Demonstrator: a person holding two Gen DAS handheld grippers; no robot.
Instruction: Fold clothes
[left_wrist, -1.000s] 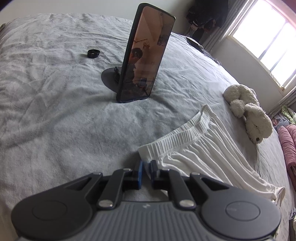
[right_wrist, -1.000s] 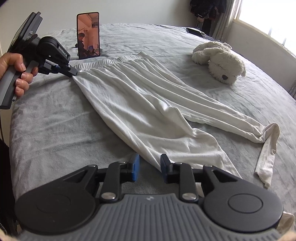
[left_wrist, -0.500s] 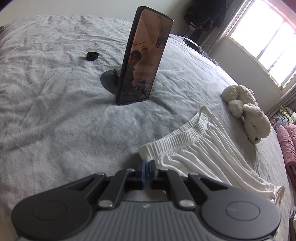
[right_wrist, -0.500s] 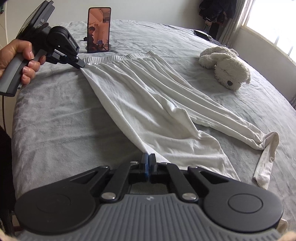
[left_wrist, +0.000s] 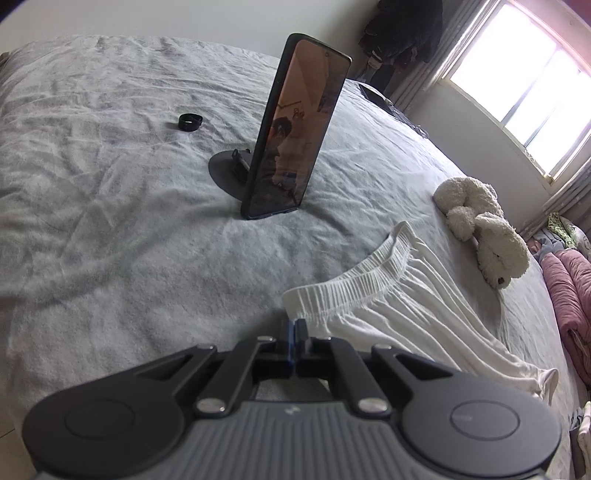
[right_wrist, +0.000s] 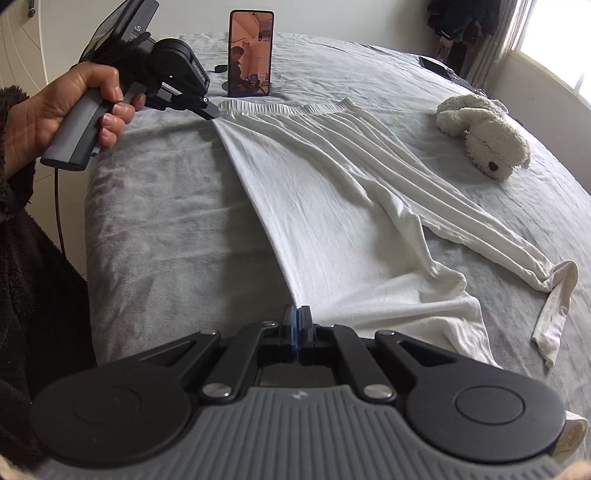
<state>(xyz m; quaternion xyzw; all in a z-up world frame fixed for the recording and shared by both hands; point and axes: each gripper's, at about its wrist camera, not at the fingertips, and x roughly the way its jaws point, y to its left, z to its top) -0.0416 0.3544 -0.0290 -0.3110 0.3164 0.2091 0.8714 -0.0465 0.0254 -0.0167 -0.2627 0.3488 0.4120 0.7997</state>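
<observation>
Grey blanket (right_wrist: 155, 221) covers the whole bed, w/ white pants (right_wrist: 332, 206) spread flat across it, waistband toward the phone (right_wrist: 251, 53) on its stand and legs running out to the right, the far leg's cuff flipped over. Left gripper (right_wrist: 211, 110), held in a person's hand (right_wrist: 74, 99), is pinching the near waistband corner, jaws pressed together on the fabric; right gripper (right_wrist: 296, 317) is likewise pinched tight on the pants' near side edge, further down the leg. Smaller bits: white plush dog (right_wrist: 484, 133) lies just beyond the pants by the window side, small black ring (left_wrist: 190, 122) sits left of the phone stand.
</observation>
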